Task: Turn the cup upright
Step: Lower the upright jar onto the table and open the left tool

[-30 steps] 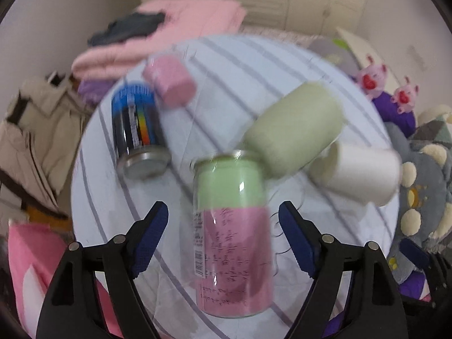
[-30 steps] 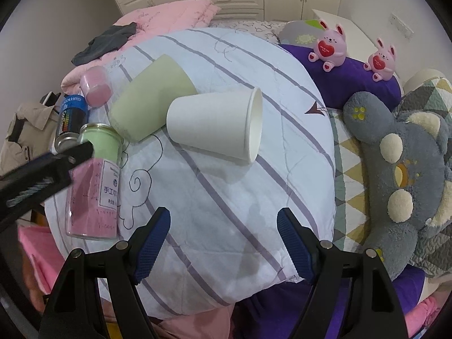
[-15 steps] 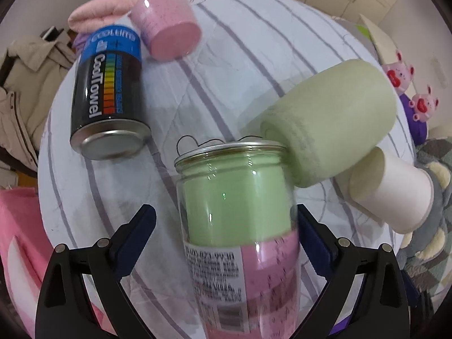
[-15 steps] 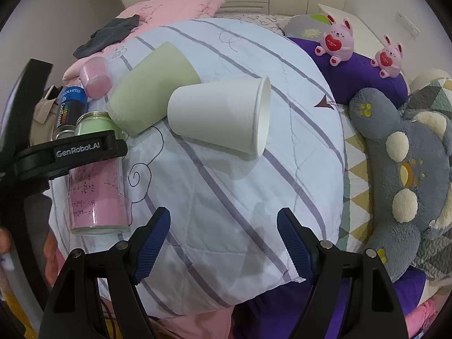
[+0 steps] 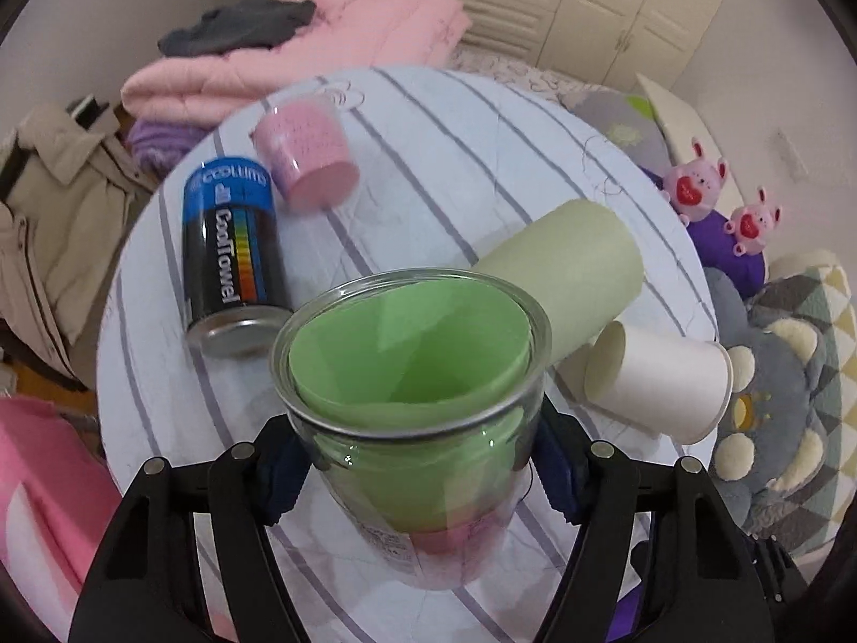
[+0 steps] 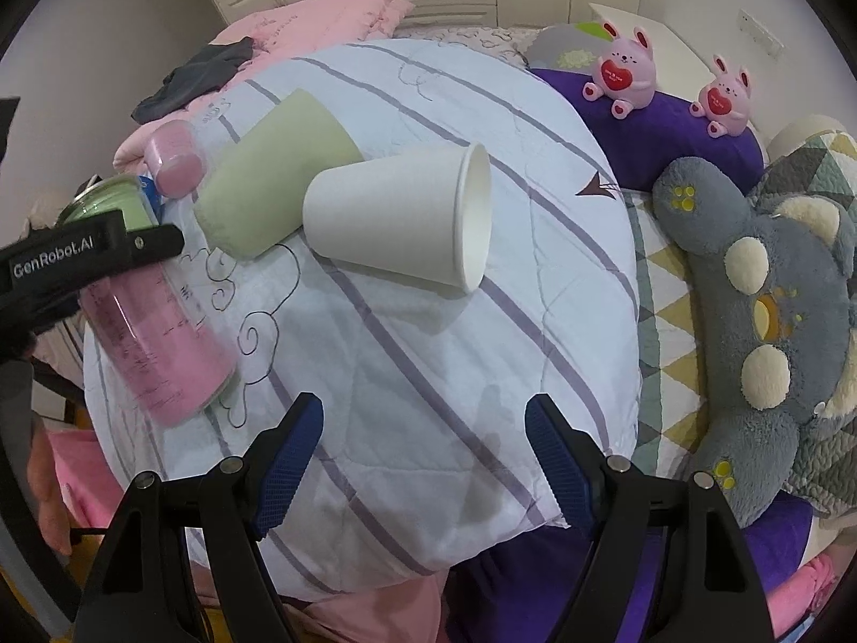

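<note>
A clear glass cup [image 5: 412, 428] lined with green and pink paper is held in my left gripper [image 5: 415, 466], whose blue pads press on both its sides. Its open mouth faces up toward the camera. In the right wrist view the same cup [image 6: 155, 343] is tilted, its base near the striped quilt [image 6: 428, 353], with the left gripper's black finger [image 6: 91, 257] across it. My right gripper [image 6: 423, 455] is open and empty above the quilt's near edge.
On the quilt lie a white paper cup [image 6: 396, 225], a pale green cup [image 6: 268, 182], a small pink cup [image 5: 305, 150] and a black and blue can [image 5: 230, 252]. Plush toys [image 6: 750, 321] lie to the right. Pink folded blankets [image 5: 300, 48] lie behind.
My left gripper closed on the glass cup and tipped it from lying on its side to mouth up. The right gripper stayed open and hardly moved.
</note>
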`<state>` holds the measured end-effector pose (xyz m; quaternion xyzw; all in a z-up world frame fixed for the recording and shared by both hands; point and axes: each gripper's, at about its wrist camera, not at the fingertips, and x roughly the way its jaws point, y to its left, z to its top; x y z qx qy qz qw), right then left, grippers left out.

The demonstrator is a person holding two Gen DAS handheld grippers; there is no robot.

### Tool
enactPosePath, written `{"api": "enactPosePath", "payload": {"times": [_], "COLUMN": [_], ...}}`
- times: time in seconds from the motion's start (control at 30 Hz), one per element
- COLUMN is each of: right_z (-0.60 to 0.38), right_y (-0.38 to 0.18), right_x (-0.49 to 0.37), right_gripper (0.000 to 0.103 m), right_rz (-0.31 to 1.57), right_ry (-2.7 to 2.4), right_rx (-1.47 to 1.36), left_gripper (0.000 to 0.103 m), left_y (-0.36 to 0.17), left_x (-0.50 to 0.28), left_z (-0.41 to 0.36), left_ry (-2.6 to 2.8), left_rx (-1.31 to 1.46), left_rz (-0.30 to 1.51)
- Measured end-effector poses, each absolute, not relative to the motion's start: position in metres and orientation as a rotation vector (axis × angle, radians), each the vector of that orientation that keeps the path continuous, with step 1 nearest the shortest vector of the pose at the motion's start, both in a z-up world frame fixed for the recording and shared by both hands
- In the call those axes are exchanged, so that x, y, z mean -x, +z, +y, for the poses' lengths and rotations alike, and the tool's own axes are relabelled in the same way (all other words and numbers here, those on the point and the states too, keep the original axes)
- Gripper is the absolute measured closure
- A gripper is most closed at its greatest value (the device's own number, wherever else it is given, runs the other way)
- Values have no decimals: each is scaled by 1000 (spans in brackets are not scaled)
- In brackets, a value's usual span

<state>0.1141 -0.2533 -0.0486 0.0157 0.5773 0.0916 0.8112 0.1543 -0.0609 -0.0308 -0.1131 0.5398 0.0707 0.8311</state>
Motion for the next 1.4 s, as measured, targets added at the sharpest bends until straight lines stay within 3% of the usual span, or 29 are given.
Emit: {"api": "enactPosePath", "payload": {"times": [0.4, 0.6, 1.4], "right_z": [-256, -261, -265], "right_y": [-45, -45, -25], "right_x": [-103, -96, -43], "right_gripper": [24, 24, 24], "right_rz": [1226, 1225, 1140], "right_ry": [177, 155, 86], "right_rx": [-23, -41, -42], "left_gripper": [30, 17, 16], "left_y": [-24, -28, -5], "left_x": [-120, -106, -46], "left_z": [-74, -83, -94], "left_ry": [88, 64, -19], "left_rx": [126, 75, 30], "left_rz": [1065, 1062, 956]}}
